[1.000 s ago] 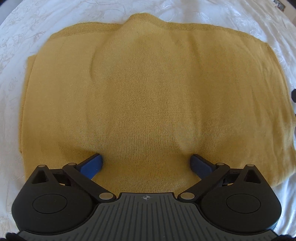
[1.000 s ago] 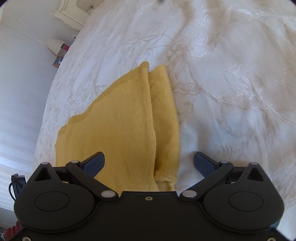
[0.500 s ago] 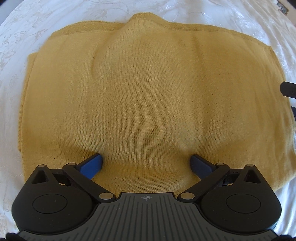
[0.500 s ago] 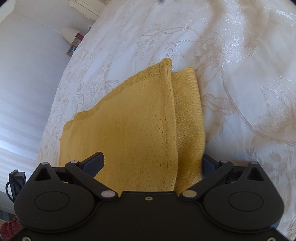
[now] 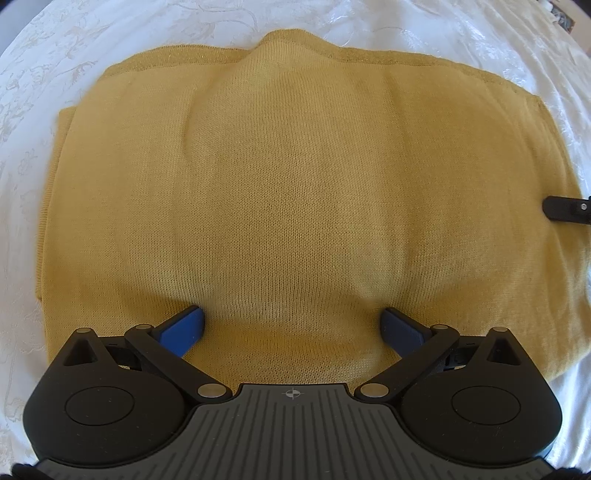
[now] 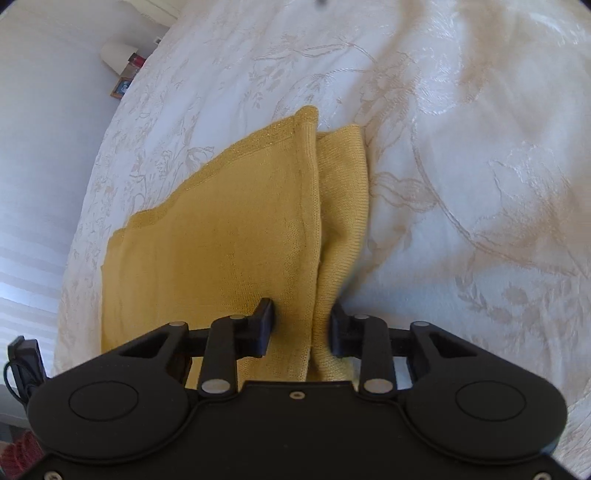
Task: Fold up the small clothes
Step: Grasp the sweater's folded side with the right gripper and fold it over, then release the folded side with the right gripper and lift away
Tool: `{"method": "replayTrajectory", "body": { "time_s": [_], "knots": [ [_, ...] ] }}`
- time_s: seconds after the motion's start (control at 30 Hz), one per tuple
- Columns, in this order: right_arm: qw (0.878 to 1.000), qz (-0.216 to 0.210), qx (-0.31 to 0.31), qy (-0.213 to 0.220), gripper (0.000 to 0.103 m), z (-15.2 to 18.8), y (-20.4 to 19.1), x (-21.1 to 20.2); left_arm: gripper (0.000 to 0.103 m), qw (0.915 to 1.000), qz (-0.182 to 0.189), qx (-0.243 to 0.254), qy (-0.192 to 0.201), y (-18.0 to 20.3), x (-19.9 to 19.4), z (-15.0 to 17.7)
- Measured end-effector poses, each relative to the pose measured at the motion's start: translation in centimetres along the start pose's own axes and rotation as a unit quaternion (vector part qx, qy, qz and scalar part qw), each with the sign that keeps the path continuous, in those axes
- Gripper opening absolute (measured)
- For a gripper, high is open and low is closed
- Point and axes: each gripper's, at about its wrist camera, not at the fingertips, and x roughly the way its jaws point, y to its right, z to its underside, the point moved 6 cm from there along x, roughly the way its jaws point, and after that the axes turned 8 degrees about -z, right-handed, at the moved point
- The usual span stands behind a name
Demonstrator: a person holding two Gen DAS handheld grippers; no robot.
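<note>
A mustard-yellow knit garment (image 5: 295, 192) lies folded flat on a white embroidered bedspread (image 5: 406, 29). My left gripper (image 5: 291, 325) is open, its blue fingers (image 5: 183, 328) spread wide and resting on the garment's near edge. My right gripper (image 6: 301, 328) has closed its black fingers (image 6: 264, 325) on the garment's right edge (image 6: 314, 295), pinching the stacked layers. A tip of the right gripper shows at the right rim of the left wrist view (image 5: 567, 208).
The white bedspread (image 6: 461, 166) extends to the right of the garment. A white wall and a small nightstand with objects (image 6: 123, 66) lie beyond the bed's far left edge.
My right gripper has moved onto the garment's right edge and closed from wide open to pinching the layers. My left gripper has stayed open in place.
</note>
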Motion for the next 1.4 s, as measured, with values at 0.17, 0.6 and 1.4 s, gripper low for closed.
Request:
{"method": "replayTrajectory", "body": {
  "time_s": [0.17,0.6,1.4],
  "knots": [
    [0.999,0.033,-0.018,0.008,0.028,0.0,-1.7,-0.1,0.092,0.9998,0.017,-0.008,0.000,-0.8,-1.7,-0.6],
    [0.996,0.079,-0.033,0.022,0.025,-0.6,-6.3,-0.5,0.080,0.9960,-0.023,-0.047,0.072,-9.6,-10.2,3.6],
    [0.984,0.059,-0.156,-0.065,0.025,5.0,-27.6,16.7,0.080,0.9935,0.003,-0.101,0.054,-21.8,-9.2,8.5]
  ]
}}
